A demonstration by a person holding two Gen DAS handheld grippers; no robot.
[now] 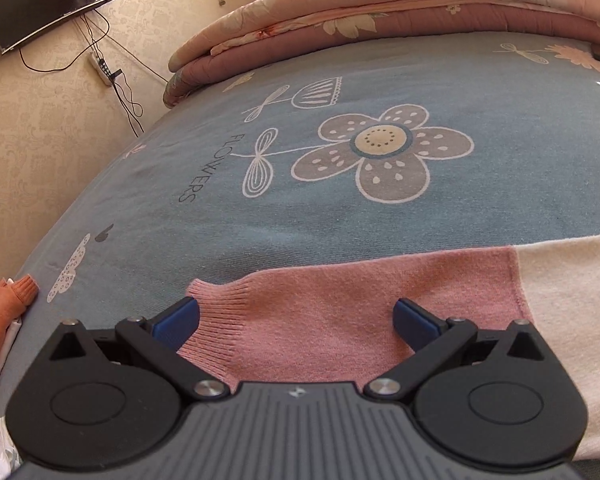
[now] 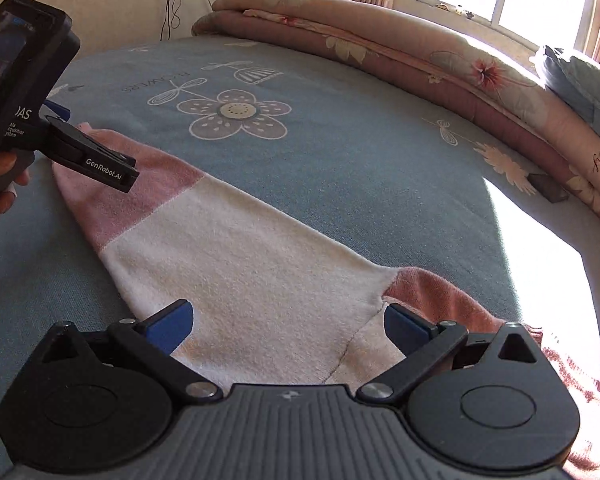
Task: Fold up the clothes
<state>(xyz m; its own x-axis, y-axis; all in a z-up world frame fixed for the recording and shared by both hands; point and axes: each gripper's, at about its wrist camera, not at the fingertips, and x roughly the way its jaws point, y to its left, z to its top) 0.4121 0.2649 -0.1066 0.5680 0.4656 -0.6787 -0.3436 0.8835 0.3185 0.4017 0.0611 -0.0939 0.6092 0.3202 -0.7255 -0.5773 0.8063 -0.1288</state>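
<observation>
Both tongs are spread wide with nothing pinched. Left gripper sits low over the pink cuff end of a sweater sleeve, ribbing right by its left pad, and the right gripper hangs over the cream stretch near the armpit seam.

What could go sideways, I reckon: the knit looks soft and thick, so a pinch could catch only the top layer or grab the blue bedsheet underneath too. If one end gets lifted higher than the other, the sleeve will probably twist.

Sweater itself is fuzzy, pink at the cuff, then cream, lying flat on the bed and running between the two tongs.
</observation>
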